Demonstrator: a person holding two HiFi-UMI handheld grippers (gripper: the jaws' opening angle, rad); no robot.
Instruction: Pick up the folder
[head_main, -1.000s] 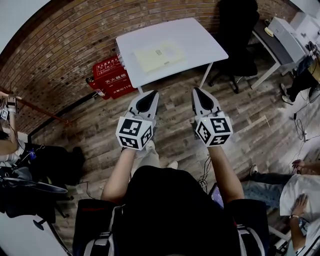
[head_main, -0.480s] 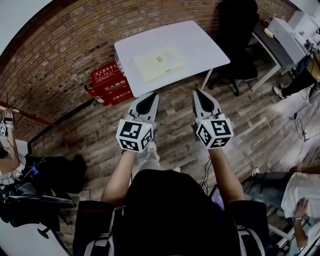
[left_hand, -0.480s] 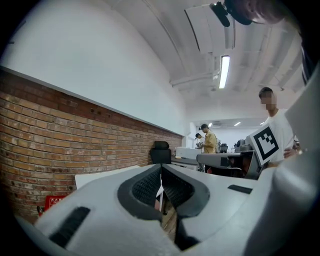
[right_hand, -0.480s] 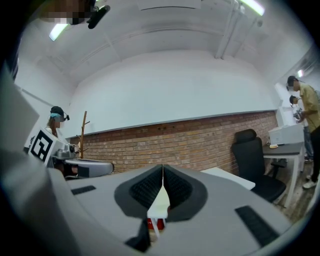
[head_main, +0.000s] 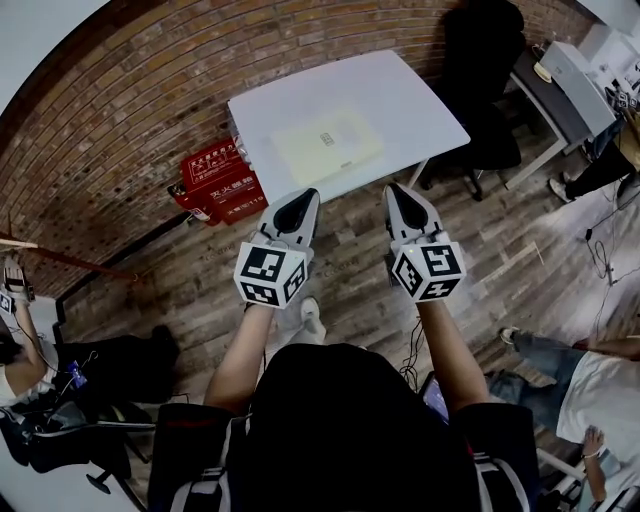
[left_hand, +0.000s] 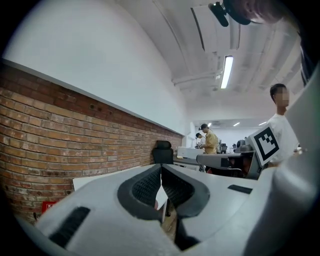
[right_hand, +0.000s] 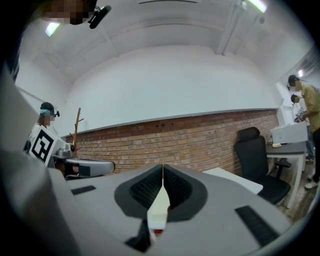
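Note:
A pale yellow folder (head_main: 327, 144) lies flat on the white table (head_main: 420, 100) ahead of me in the head view. My left gripper (head_main: 304, 198) and right gripper (head_main: 394, 190) are held side by side over the wooden floor, just short of the table's near edge, both pointing level at it. Both are shut with nothing in them. In the left gripper view the left gripper (left_hand: 160, 172) has its jaws closed tip to tip, the table (left_hand: 100, 179) edge beyond. The right gripper (right_hand: 162, 172) also shows its jaws meeting, with the table (right_hand: 235, 179) to the right.
Red boxes (head_main: 220, 180) stand on the floor left of the table against the brick wall. A black office chair (head_main: 480, 60) sits at the table's right, beside a second desk (head_main: 565, 90). People sit at the right (head_main: 590, 370) and left (head_main: 20, 350) edges.
Both grippers have moved forward toward the table, which now sits closer and lower in the head view. Their jaws have stayed shut.

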